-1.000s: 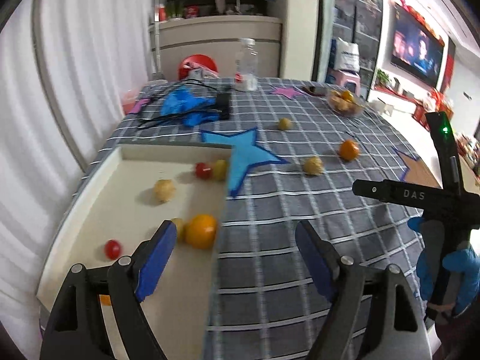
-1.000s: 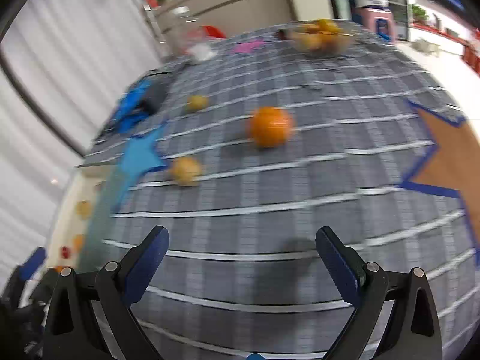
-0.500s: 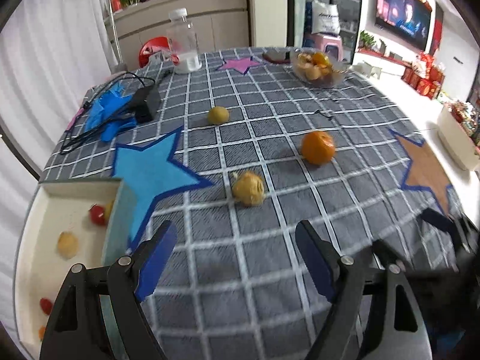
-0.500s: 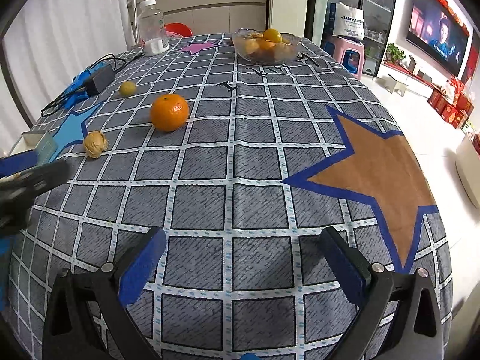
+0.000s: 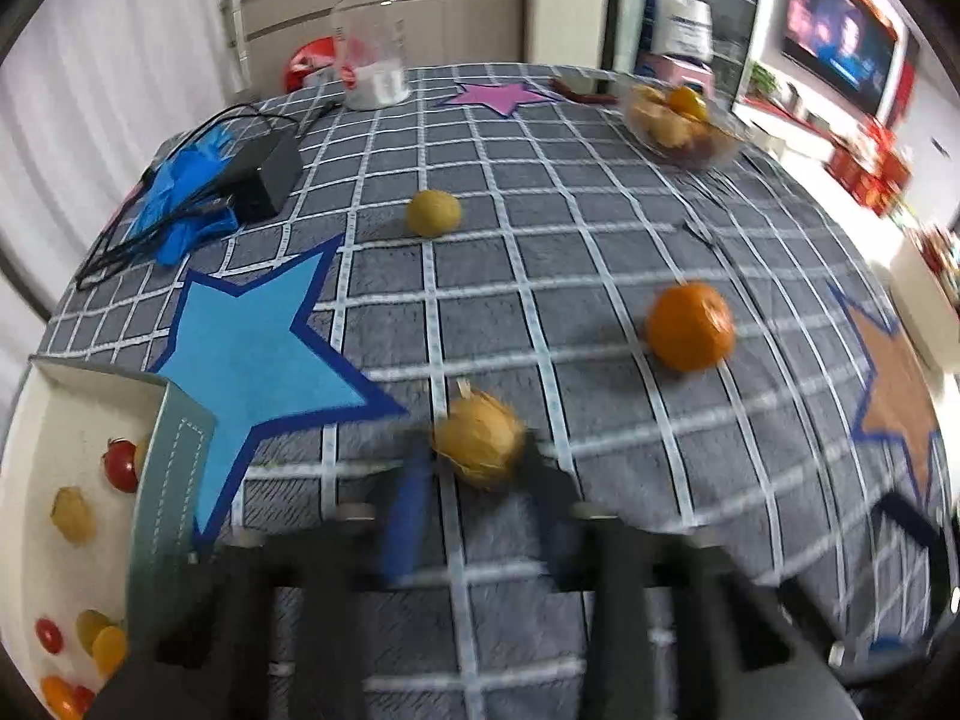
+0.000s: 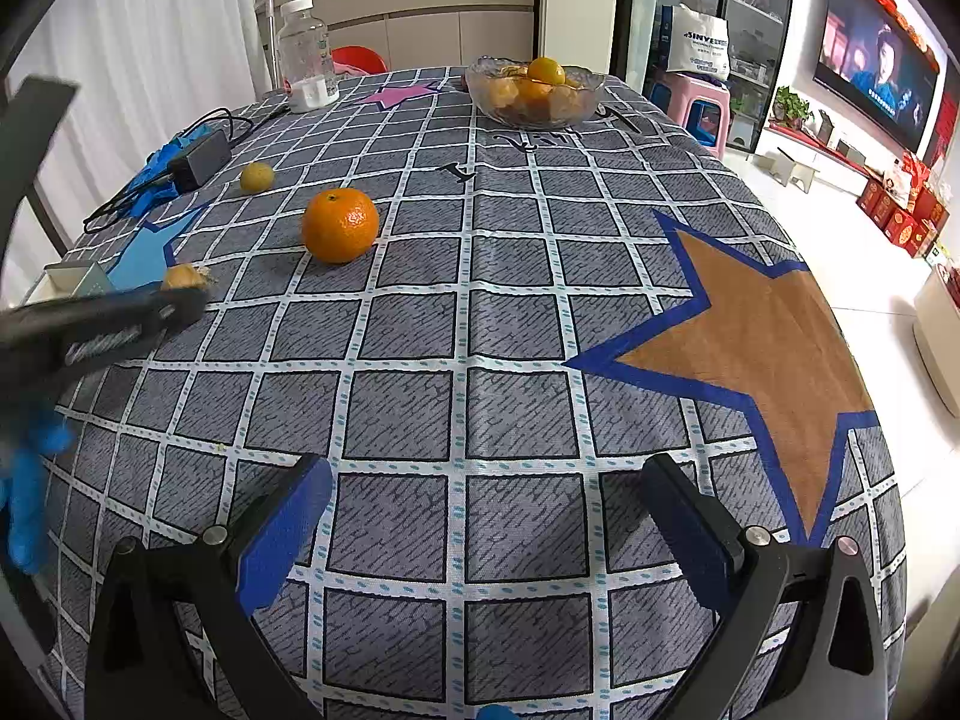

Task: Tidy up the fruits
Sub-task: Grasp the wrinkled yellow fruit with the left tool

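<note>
Matt woven tablecloth (image 6: 480, 324), papery-husked fruit (image 5: 480, 447), glossy glass bowl (image 6: 534, 99).

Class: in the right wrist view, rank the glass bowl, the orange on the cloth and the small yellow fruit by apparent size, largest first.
1. glass bowl
2. orange, though it is nearer the camera
3. small yellow fruit

Bright indoor light, fisheye-bent edges, left view motion-blurred
</note>
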Demonstrator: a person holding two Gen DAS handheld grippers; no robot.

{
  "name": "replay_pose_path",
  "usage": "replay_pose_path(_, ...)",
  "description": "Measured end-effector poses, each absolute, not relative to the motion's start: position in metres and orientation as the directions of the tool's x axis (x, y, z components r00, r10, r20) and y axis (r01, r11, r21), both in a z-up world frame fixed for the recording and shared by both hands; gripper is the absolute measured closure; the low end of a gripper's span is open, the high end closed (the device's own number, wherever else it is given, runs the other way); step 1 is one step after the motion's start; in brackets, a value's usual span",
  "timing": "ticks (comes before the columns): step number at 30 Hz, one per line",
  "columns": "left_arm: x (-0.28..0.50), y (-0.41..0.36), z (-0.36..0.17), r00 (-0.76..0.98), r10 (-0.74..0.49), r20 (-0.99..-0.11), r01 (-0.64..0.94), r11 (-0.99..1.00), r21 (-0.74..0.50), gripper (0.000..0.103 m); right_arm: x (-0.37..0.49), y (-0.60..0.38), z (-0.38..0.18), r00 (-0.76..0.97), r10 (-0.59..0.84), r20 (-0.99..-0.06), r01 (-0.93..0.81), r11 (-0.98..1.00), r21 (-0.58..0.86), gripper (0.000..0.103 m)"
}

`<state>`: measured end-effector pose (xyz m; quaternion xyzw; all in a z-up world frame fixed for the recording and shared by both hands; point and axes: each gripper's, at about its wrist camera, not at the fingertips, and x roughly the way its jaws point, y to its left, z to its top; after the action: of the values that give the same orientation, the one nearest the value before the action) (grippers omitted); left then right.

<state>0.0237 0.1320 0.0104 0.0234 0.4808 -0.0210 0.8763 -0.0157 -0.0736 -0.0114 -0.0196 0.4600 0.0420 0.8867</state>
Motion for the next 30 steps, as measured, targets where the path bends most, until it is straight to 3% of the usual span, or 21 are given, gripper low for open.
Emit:
replay_pose_path(6,-0.035,0.16,0.01,0.565,-0.083,-0.821,0.059,0.996,-0.06,0.077,-0.016,-0.073,-0.011,0.573,0.055,-0.818,-0.092,0.996,0.003,0.0)
replay_pose_path(11,-0.076,0.176,0.007,0.625,-0.049,-0.779,0.027,0.999,-0.041,0.076,-0.016,-0.073,-0.012,0.573,0.054,-0.818,-0.092,0.996,0.001,0.0)
replay_pose_path(19,-0.075,0.18,0.008,0.625,-0.064,-0.778,0.027,0.998,-0.06,0.076,-0.014,-0.073,-0.012,0.566,0.049,-0.823,-0.086,0.996,0.001,0.0)
replay_pose_path(30,-0.076,0.179,0.007,0.625,-0.069,-0.777,0.03,0.997,-0.065,0.073,0.062,-0.031,-0.009,0.55,0.115,-0.827,-0.109,0.992,0.066,0.0)
